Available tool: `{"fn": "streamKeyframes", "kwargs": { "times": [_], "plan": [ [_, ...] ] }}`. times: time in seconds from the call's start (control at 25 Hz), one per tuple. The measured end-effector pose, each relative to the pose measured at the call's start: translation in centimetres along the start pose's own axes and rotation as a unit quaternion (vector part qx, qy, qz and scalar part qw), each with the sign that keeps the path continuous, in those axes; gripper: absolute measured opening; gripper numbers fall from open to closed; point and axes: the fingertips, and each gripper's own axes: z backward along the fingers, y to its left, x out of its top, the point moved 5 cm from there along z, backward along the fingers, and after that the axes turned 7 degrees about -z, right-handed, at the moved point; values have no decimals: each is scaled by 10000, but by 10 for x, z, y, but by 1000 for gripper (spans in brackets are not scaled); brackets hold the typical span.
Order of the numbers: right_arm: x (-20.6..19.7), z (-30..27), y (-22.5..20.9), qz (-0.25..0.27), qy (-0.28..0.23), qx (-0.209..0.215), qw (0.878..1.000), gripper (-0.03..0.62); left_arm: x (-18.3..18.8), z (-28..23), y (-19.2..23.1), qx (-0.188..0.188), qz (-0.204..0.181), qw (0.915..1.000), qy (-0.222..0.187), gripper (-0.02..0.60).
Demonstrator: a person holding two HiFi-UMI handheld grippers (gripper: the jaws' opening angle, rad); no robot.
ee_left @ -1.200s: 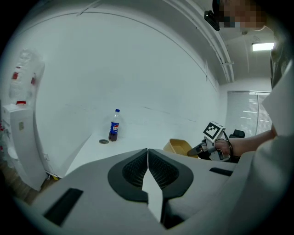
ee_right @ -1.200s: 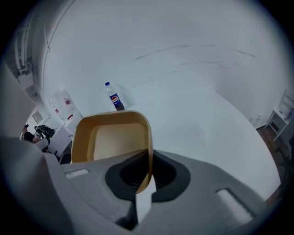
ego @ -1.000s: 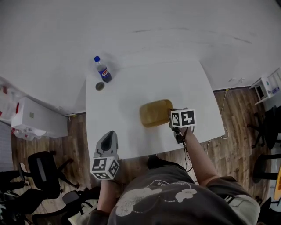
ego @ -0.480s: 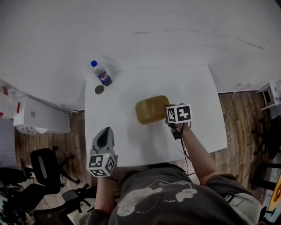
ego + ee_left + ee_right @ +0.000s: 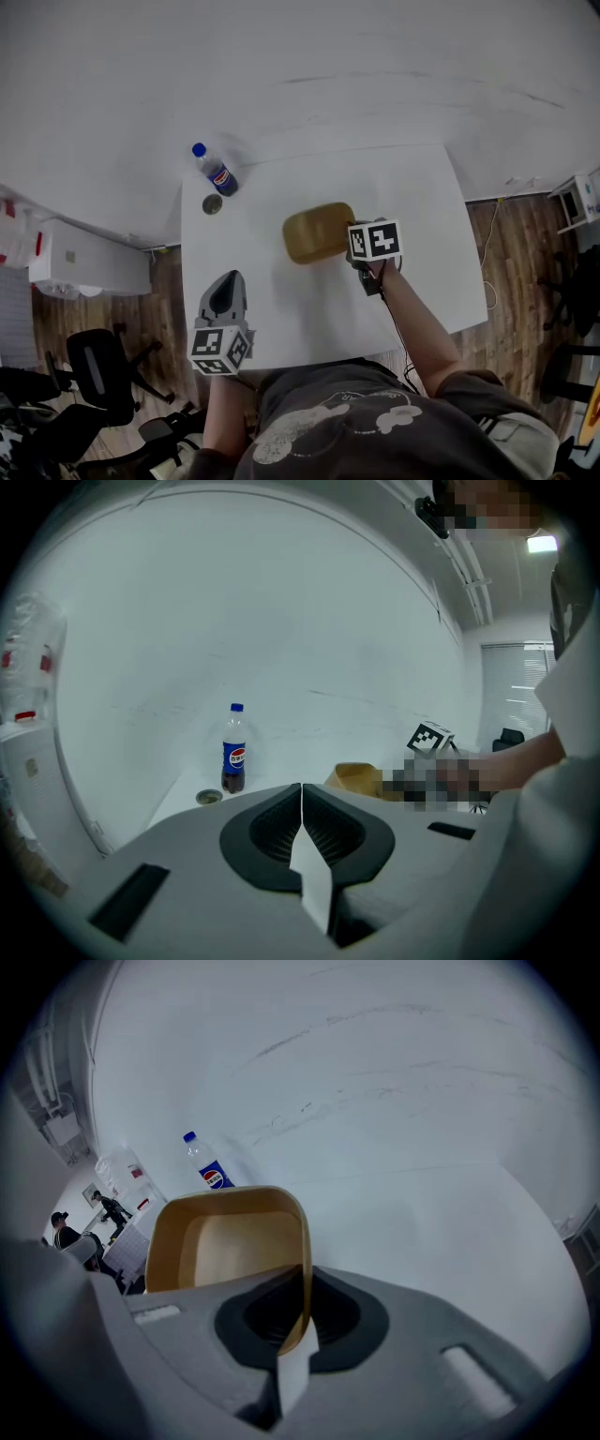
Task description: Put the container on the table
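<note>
Over the middle of the desk [image 5: 422,206] we gripped the container [image 5: 317,232] by its rim in our right tongs [image 5: 302,1307], seemingly with only setting-down left, our left tongs [image 5: 301,808] hanging closed and empty.

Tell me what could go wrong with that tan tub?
The right gripper pinches the tan container by one thin wall only, so it could tip or slip out before resting on the white table. Released while tilted, it might land askew. The cola bottle stands at the far corner, so a knock seems unlikely.
</note>
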Motion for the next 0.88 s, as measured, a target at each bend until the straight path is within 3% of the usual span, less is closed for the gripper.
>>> {"fn": "streamKeyframes", "kwargs": {
  "times": [0.32, 0.52, 0.72, 0.88],
  "plan": [
    [22, -15, -5, -306, -72, -375, 9988, 0, 12, -44, 24, -451, -72, 9989, -37, 11],
    [37, -38, -5, -401, -85, -588, 9974, 0, 16, -71, 45, -560, -212, 9982, -83, 11],
    [48, -59, 0, -469, -9, -750, 9961, 0, 16, -93, 65, -624, -107, 9980, -69, 11],
    [54, -78, 6, -554, 13, -811, 9952, 0, 15, -103, 73, -785, -288, 9965, -89, 11]
  ]
}}
